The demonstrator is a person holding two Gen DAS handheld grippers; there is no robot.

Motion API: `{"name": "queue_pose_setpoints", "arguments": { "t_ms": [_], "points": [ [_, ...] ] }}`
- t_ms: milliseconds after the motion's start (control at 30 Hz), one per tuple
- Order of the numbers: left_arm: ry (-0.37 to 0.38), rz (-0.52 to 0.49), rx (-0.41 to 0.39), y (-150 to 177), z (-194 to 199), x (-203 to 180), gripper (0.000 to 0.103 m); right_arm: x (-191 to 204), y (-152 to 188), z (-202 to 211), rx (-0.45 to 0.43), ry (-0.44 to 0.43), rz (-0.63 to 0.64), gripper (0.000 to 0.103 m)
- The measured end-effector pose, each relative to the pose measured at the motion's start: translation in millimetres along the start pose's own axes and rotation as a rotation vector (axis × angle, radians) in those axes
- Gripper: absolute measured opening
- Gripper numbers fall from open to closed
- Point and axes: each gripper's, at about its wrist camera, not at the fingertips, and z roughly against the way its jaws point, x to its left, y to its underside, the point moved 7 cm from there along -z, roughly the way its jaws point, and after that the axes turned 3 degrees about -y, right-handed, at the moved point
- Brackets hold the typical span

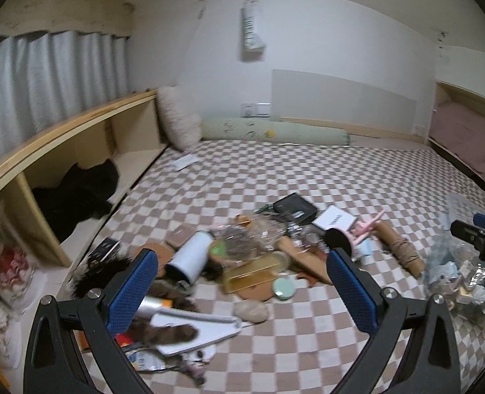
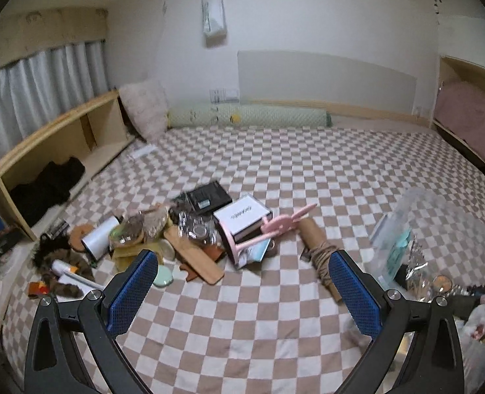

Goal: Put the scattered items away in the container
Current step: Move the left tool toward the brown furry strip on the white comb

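On the checkered bed: one white tumbler [image 2: 95, 238], one pink stand [image 2: 265, 229], one white box [image 2: 242, 215] and one black box [image 2: 209, 197] at its eleven o'clock. One roll wound with twine [image 2: 319, 249], one wooden board [image 2: 193, 256], one mint round tin [image 2: 163, 277]. Two pillows at twelve o'clock, a fluffy one [image 2: 143, 108] and one long green bolster [image 2: 249, 116]; the small clutter is too blurred to count.

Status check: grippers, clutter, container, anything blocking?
Left gripper and right gripper open, empty. Clutter pile loose on bed. Clear container at right, part-filled. Nothing blocking.
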Motion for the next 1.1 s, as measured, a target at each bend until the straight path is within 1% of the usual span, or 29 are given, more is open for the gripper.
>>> {"name": "queue_pose_setpoints", "arguments": {
  "t_ms": [167,367,533,700,800,933,1033,1100],
  "points": [
    [-0.043,0.027,0.035,15.9,-7.2,35.1,0.103,23.4,11.7,-26.8,0.068,0.011,0.03,0.103],
    [-0.092,0.03,0.094,39.4,-20.3,69.1,0.103,55.5,30.3,-55.8,0.139,-0.04,0.034,0.103],
    [-0.14,0.053,0.137,54.6,-29.3,100.5,0.103,87.0,56.2,-86.2,0.262,-0.11,0.082,0.103],
    [-0.167,0.129,0.182,66.5,-40.8,133.1,0.103,116.2,83.2,-114.3,0.361,-0.146,0.132,0.103],
    [-0.174,0.156,0.216,73.5,-49.5,143.7,0.103,136.0,94.2,-126.1,0.381,-0.178,0.151,0.103],
    [-0.16,0.171,0.269,82.2,-64.9,147.6,0.103,167.0,106.2,-138.2,0.383,-0.238,0.167,0.103],
    [-0.145,0.199,0.315,89.5,-80.4,149.7,0.103,186.7,115.8,-144.8,0.402,-0.287,0.147,0.103],
    [-0.126,0.247,0.351,94.9,-92.3,152.7,0.103,196.1,121.1,-147.2,0.405,-0.322,0.115,0.103]
  ]
}}
